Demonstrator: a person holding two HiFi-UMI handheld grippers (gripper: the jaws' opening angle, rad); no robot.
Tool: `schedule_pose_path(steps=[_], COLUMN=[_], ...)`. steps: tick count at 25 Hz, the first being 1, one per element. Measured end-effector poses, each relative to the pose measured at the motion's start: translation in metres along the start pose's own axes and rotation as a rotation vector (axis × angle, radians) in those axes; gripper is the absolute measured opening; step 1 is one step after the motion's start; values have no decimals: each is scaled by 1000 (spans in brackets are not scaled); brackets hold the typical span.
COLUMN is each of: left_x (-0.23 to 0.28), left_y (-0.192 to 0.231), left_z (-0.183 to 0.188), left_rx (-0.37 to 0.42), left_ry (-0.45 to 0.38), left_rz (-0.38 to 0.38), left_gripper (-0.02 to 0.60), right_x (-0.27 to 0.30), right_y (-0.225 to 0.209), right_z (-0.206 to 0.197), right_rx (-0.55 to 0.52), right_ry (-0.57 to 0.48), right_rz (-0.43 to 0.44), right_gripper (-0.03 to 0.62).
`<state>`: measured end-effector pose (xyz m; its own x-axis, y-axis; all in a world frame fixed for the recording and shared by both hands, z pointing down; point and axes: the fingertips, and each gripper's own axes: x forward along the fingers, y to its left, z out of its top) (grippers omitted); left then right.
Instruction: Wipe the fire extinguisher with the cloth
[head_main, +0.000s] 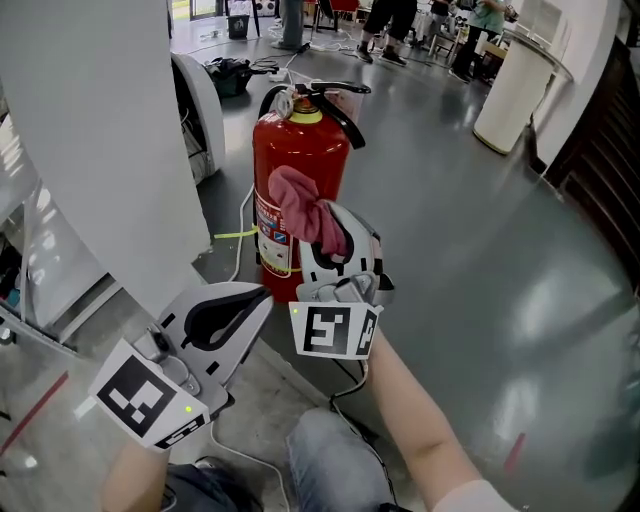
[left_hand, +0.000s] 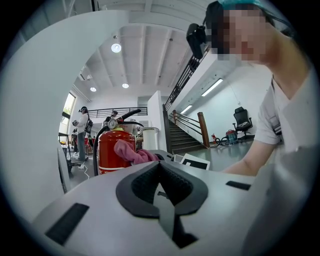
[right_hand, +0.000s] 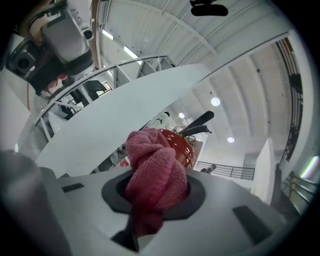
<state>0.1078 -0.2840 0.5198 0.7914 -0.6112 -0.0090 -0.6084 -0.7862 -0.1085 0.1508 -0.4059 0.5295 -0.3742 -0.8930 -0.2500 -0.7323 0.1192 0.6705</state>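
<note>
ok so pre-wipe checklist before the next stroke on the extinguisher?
1. Cloth gripped: ok. The right gripper is shut on the pink cloth.
2. Cloth on the fire extinguisher: cannot tell. It overlaps the red cylinder in the head view, but contact isn't clear.
3. Extinguisher upright on the floor: ok.
4. Left gripper out of the way: ok. Jaws together, nothing in them, low and off the cylinder.
5. Floor by the base free: not ok. A white cable lies beside it.
</note>
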Motion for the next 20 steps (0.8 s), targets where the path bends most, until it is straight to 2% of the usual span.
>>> schedule_pose_path(steps=[4, 9, 20], left_x=[-4, -11, -16], left_y=[-2, -3, -6], left_z=[0, 1, 2], left_rx=[-3, -1, 10], left_ry=[0, 1, 6], left_rz=[2, 9, 13], left_gripper=[9, 9, 9], right_x=[-6, -13, -37], right_y=[16, 38, 123], right_z=[-14, -29, -107], right_rx=[-11, -19, -188], right_ry=[29, 76, 269], right_rz=[-11, 24, 260], right_gripper=[87, 87, 92])
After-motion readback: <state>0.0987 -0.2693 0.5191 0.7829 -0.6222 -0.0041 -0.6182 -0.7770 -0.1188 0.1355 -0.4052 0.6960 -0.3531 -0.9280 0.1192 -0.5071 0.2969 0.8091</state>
